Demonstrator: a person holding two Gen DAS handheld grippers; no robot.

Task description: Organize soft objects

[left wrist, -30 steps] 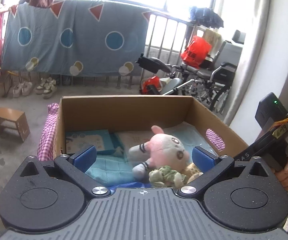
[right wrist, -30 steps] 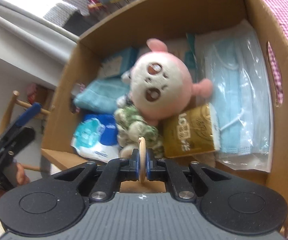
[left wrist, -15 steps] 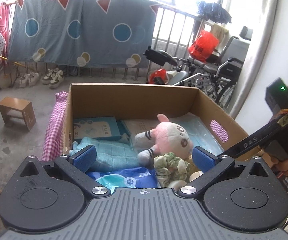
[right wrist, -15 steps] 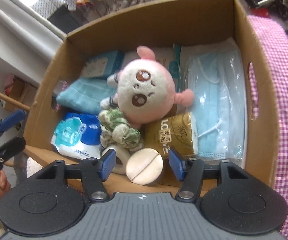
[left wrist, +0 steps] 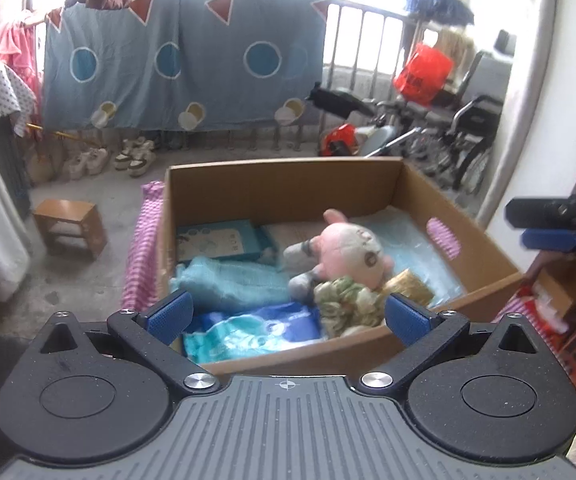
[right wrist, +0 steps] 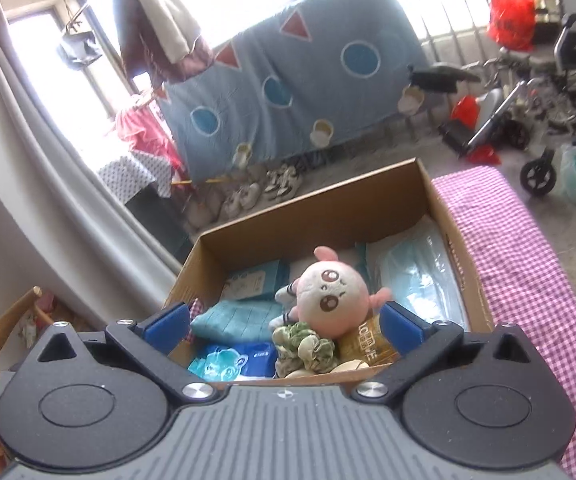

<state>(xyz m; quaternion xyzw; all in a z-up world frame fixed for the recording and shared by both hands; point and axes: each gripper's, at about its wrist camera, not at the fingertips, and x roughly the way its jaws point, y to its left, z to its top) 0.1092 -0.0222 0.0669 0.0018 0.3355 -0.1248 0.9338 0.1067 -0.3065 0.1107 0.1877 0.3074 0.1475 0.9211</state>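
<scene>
The right gripper has just been opening and its jaws now stand wide apart with nothing between them, above the near edge of the cardboard box. The left gripper is spread wide and empty too, just short of the box's near wall. Inside the box a pink plush toy lies on a green scrunchie, beside a teal towel and a blue wipes pack.

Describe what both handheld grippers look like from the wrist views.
The left gripper and right gripper match: black speckled arms with round covers and silver pivot screws, blue textured pads on the fingers, and a grey ribbed base with a small crosshair mark.
</scene>
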